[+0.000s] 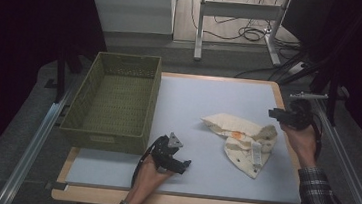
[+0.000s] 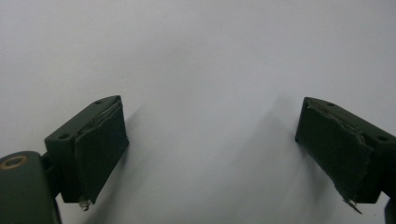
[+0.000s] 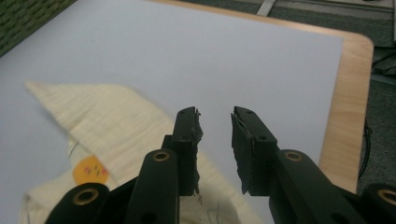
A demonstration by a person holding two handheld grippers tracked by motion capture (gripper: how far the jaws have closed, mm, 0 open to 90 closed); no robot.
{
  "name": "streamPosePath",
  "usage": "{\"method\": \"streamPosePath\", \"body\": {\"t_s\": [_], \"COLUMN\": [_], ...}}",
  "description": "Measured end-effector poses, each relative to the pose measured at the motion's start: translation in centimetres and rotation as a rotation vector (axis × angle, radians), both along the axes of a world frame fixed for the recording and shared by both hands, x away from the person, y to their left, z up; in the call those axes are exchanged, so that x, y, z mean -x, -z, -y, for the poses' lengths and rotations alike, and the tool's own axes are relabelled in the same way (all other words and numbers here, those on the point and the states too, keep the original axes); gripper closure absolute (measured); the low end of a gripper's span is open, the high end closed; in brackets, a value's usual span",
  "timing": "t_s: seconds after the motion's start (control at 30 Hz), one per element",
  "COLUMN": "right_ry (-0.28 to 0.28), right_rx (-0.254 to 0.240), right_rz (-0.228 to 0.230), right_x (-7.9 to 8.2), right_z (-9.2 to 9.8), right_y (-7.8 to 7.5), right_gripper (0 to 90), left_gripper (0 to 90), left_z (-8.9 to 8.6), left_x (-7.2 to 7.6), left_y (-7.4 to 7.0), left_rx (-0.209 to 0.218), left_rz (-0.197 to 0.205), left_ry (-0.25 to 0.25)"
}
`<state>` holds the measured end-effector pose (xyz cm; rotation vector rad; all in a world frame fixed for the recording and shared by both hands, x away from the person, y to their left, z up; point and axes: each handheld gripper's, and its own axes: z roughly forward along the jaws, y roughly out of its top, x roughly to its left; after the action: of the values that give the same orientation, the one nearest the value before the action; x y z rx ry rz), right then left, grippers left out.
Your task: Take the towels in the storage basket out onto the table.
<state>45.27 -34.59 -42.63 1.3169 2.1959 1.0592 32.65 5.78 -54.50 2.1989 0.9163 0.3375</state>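
Note:
A cream cloth (image 1: 243, 140) with a small orange patch (image 1: 236, 135) lies crumpled on the right half of the pale blue mat (image 1: 204, 97). My right gripper (image 1: 274, 113) hangs above the mat's right edge, just past the cloth. In the right gripper view its jaws (image 3: 215, 135) stand a little apart with nothing between them, and the cloth (image 3: 102, 126) lies below and to their left. My left gripper (image 1: 183, 166) rests low over the mat near the front, left of the cloth. Its jaws (image 2: 212, 149) are wide open over bare mat.
A green woven basket (image 1: 108, 135), with nothing in it, stands on the table's left side, just behind my left hand. The mat sits on a wooden tabletop (image 1: 289, 105) with rounded corners. Metal rails run along both sides, and cables and a frame stand on the floor behind.

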Motion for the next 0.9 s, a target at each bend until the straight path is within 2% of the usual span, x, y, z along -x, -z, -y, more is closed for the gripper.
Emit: {"method": "streamPosePath", "body": {"t_s": [0.1, 0.13, 0.2, 0.27, 0.3, 0.33, 0.37, 0.4, 0.43, 0.47, 0.5, 0.57, 0.63, 0.67, 0.73, 0.77, 0.8, 0.83, 0.87, 0.9], "right_ry": [-0.015, -0.029, -0.034, -0.052, -0.052, -0.067, -0.067, -0.088, -0.088, -0.108, -0.108, -0.135, -0.149, -0.166, -0.171, -0.171, -0.169, -0.17, -0.17, -0.175], "right_rx": [0.004, -0.004, -0.002, -0.005, -0.005, -0.016, -0.016, -0.028, -0.028, -0.03, -0.03, -0.036, -0.035, -0.018, 0.032, 0.032, 0.06, 0.064, 0.064, 0.058], "right_rz": [-0.003, -0.015, -0.021, -0.026, -0.026, -0.032, -0.032, -0.042, -0.042, -0.052, -0.052, -0.066, -0.071, -0.08, -0.085, -0.085, -0.101, -0.093, -0.093, -0.083], "right_x": [0.6, 1.3, 1.6, 2.7, 2.7, 3.5, 3.5, 4.4, 4.4, 5.1, 5.1, 5.9, 6.1, 6.4, 6.4, 6.4, 6.2, 6.3, 6.3, 6.5], "right_z": [0.0, 0.1, 0.1, 0.0, 0.0, 0.0, 0.0, -0.2, -0.2, -0.4, -0.4, -0.8, -1.0, -1.4, -1.8, -1.8, -2.0, -2.1, -2.1, -2.4], "right_y": [0.5, 1.0, 1.3, 1.9, 1.9, 2.2, 2.2, 2.6, 2.6, 3.0, 3.0, 3.6, 3.9, 4.7, 5.7, 5.7, 6.6, 6.9, 6.9, 6.9], "right_gripper": [69.5, 69.2, 69.1, 69.1, 69.1, 69.2, 69.2, 69.1, 69.1, 68.9, 68.9, 64.4, 61.1, 56.7, 56.6, 56.6, 67.1, 75.7, 75.7, 85.8], "left_gripper": [9.0, 11.0, 13.8, 21.1, 22.7, 24.5, 26.2, 28.5, 28.5, 30.5, 31.4, 31.9, 31.7, 31.0, 30.4, 30.3, 30.1, 30.1, 30.1, 30.1], "left_z": [0.0, 0.1, 0.3, 0.9, 0.9, 1.7, 1.7, 2.2, 2.5, 3.5, 3.5, 4.9, 5.3, 5.9, 6.2, 6.2, 6.3, 6.2, 6.2, 6.1], "left_x": [-0.1, -0.3, -0.6, -1.2, -1.2, -1.7, -1.7, -2.0, -2.2, -2.4, -2.4, -2.8, -2.8, -2.8, -2.8, -2.8, -2.7, -2.6, -2.6, -2.6], "left_y": [0.0, -0.2, -0.3, -0.6, -0.6, -0.8, -0.8, -1.0, -1.1, -1.3, -1.3, -1.6, -1.7, -1.7, -1.7, -1.7, -1.6, -1.6, -1.6, -1.7], "left_rx": [0.001, 0.009, 0.007, 0.01, 0.01, 0.022, 0.022, 0.027, 0.033, 0.05, 0.05, 0.049, 0.05, 0.048, 0.04, 0.04, 0.032, 0.029, 0.029, 0.028], "left_rz": [-0.004, -0.001, -0.001, -0.007, -0.007, -0.008, -0.008, -0.007, -0.008, -0.014, -0.014, -0.013, -0.014, -0.015, -0.017, -0.017, -0.017, -0.015, -0.015, -0.015], "left_ry": [0.001, 0.005, 0.009, 0.032, 0.032, 0.059, 0.059, 0.075, 0.087, 0.103, 0.103, 0.135, 0.144, 0.155, 0.164, 0.164, 0.168, 0.167, 0.167, 0.164]}}
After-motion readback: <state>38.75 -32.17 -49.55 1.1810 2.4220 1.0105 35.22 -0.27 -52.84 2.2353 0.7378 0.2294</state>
